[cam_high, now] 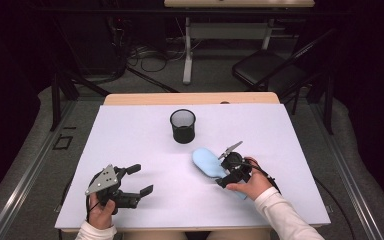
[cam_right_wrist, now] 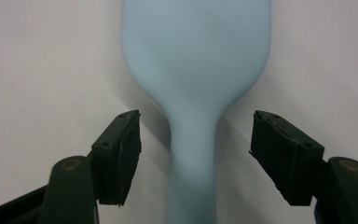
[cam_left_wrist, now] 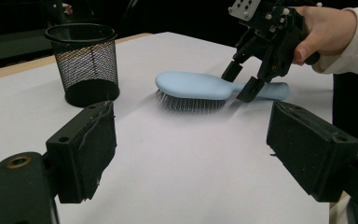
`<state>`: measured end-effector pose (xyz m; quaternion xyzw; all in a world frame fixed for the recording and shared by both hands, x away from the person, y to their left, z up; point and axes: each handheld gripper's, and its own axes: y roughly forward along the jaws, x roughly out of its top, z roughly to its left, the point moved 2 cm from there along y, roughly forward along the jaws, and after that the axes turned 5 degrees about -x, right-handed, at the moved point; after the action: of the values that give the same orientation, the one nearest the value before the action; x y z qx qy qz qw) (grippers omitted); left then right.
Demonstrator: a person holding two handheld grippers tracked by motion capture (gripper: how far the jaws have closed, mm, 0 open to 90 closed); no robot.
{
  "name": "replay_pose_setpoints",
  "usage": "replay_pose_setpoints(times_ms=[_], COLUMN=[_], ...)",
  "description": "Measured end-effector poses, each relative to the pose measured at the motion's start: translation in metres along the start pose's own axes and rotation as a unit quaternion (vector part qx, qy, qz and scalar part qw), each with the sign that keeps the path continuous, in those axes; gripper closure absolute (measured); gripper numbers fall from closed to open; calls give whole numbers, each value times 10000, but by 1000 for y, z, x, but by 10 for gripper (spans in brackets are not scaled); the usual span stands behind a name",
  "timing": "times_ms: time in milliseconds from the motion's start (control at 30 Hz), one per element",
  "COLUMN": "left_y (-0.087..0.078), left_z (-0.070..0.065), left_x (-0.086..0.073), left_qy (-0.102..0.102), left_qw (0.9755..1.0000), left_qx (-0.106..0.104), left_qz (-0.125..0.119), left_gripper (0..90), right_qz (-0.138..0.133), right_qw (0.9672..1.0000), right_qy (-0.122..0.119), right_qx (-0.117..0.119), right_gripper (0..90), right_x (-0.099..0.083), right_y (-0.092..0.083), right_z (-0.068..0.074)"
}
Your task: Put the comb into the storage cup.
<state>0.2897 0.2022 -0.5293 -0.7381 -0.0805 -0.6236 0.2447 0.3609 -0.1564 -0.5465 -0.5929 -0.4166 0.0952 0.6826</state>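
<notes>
A light blue hairbrush (cam_high: 207, 162) is laid bristles-down on the white table (cam_high: 130, 150), at about four o'clock from the black mesh cup (cam_high: 183, 125) and near it, with its handle pointed toward the person's right hand (cam_high: 252, 184). That lie suits a pickup by the handle: the neck is narrow and stands free of the bristles.

The right gripper (cam_right_wrist: 196, 140) is brought down over the neck where the paddle tapers into the handle. Its jaws straddle the handle on either side, a gap showing on each side, so nothing is clenched yet; the pads (cam_right_wrist: 129, 140) are apart from the plastic.

The left gripper (cam_high: 137, 179) is kept at about seven o'clock from the cup, well apart from the brush, jaws spread and empty, judged to be parked out of the way. The cup stands upright with its mouth clear, a likely place for the brush.
</notes>
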Motion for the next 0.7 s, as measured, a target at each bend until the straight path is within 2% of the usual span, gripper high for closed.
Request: replay_pose_setpoints(times_ms=[233, 267, 300, 467, 700], left_y=[0, 0, 0, 0, 0], left_z=[0, 0, 0, 1, 1], left_x=[0, 0, 0, 0, 0], left_qy=[-12, -13, -13, -18, -12], left_qw=[10000, 10000, 10000, 10000, 10000], left_qx=[-11, -22, -23, 12, 2], left_qz=[-15, -7, -5, 8, 10], left_gripper=[155, 155, 155, 155, 156], right_qz=[103, 48, 143, 127, 107], right_qw=[9999, 10000, 9999, 9998, 9999], right_qy=[11, 76, 56, 147, 96], right_qx=[22, 18, 33, 53, 39], right_gripper=[409, 417, 422, 438, 445], right_x=[0, 0, 1, 1, 2], right_y=[3, 5, 4, 7, 9], right_z=[-1, 0, 0, -1, -2])
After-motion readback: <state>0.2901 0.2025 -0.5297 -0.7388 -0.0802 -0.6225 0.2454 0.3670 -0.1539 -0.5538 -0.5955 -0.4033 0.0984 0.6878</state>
